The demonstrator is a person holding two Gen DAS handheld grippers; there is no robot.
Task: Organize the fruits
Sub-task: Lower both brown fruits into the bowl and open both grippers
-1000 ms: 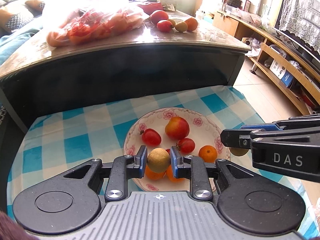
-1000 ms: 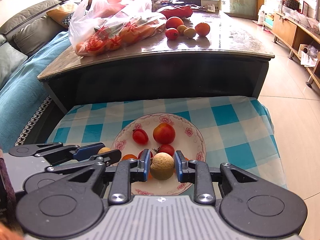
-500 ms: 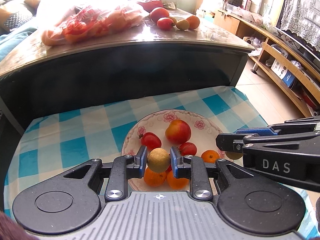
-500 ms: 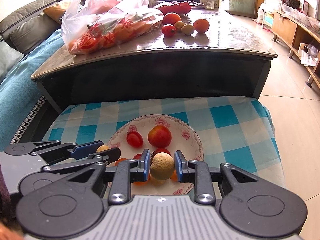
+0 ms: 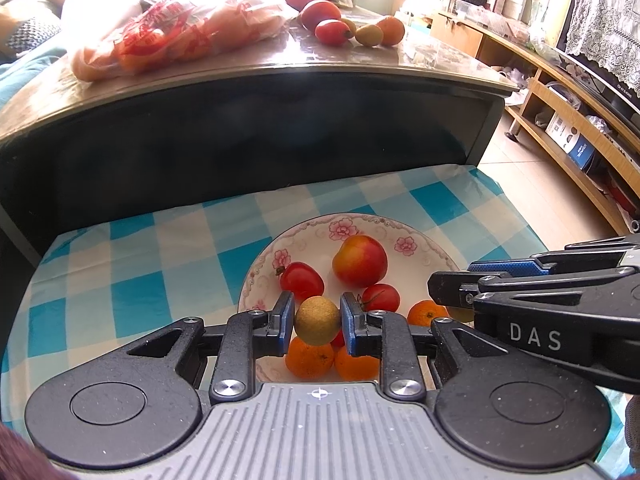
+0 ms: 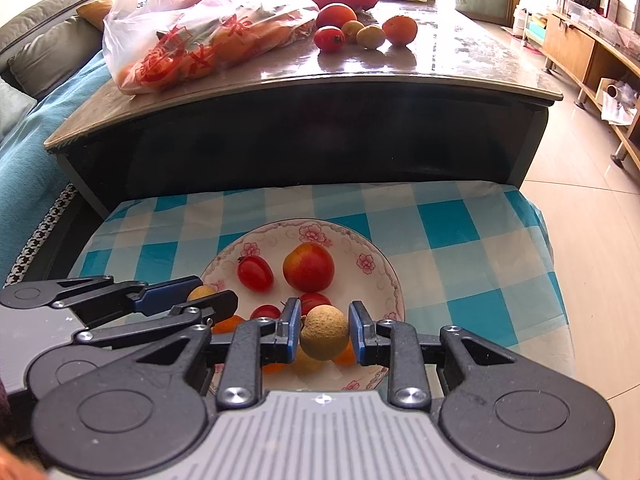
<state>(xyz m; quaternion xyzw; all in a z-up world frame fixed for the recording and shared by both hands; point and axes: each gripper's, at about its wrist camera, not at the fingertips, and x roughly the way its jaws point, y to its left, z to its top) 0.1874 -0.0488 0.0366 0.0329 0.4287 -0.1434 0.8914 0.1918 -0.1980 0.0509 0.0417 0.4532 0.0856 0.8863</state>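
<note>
A: Left gripper [image 5: 317,320] is clamped on a small brown-yellow fruit [image 5: 317,320], blue pads tight on both sides. It's held above the near part of the flowered plate [image 5: 260,270].

B: Right one?

A: Right gripper [image 6: 324,333] is clamped on a pale tan fruit [image 6: 324,332], also over the plate's near edge. Same grips as 1 s ago, no slip on either.

B: What's under them?

A: Below the left gripper: two oranges [image 5: 309,358]. Ahead of it: two small tomatoes [image 5: 301,280], then a red-yellow apple [image 5: 360,261] further out. A third orange [image 5: 426,313] sits to its right, next to the right gripper's fingers.

B: Any change from earlier?

A: Plate contents sit the same. Both views now show the plate further ahead of the fingers, and more of the two oranges shows under the left gripper than 1 s ago.

B: Surroundings?

A: Plate is on a blue-checked cloth [image 6: 460,216]. Beyond it, well ahead of both grippers, is a dark table [image 6: 460,68] with a plastic bag of fruit [image 6: 208,36] ahead-left and loose fruit [image 6: 364,30] straight ahead.
</note>
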